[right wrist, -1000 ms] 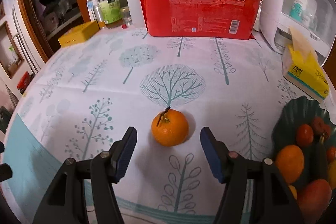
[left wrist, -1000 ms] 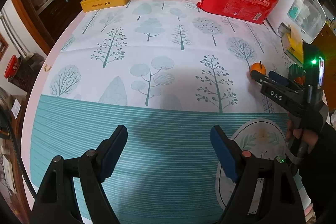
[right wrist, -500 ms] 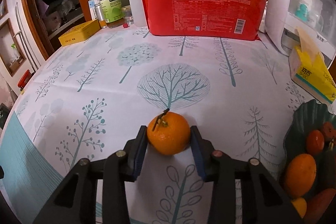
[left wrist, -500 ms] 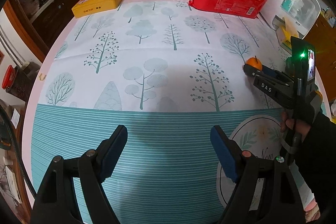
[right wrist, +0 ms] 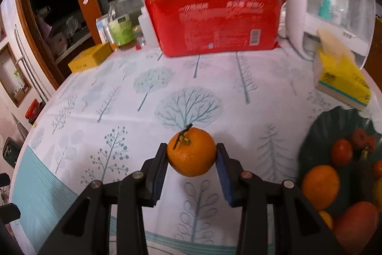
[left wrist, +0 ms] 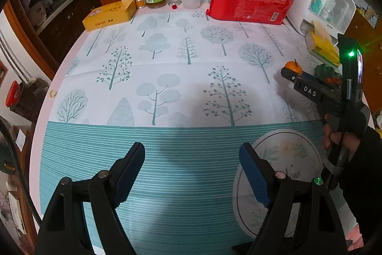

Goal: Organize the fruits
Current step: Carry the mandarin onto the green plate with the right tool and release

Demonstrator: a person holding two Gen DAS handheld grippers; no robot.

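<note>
1. Our right gripper (right wrist: 191, 160) squeezes 1 orange (right wrist: 191, 151) between its blue pads, just above the tablecloth (right wrist: 167, 92).
2. Our left gripper (left wrist: 192, 172) waits wide apart, holding nothing.
3. The green bowl (right wrist: 317, 126) nearby already holds other fruits.
4. We think this orange goes there next.

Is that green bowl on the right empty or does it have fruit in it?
It has fruit. The green bowl holds several oranges and smaller red fruits.
</note>
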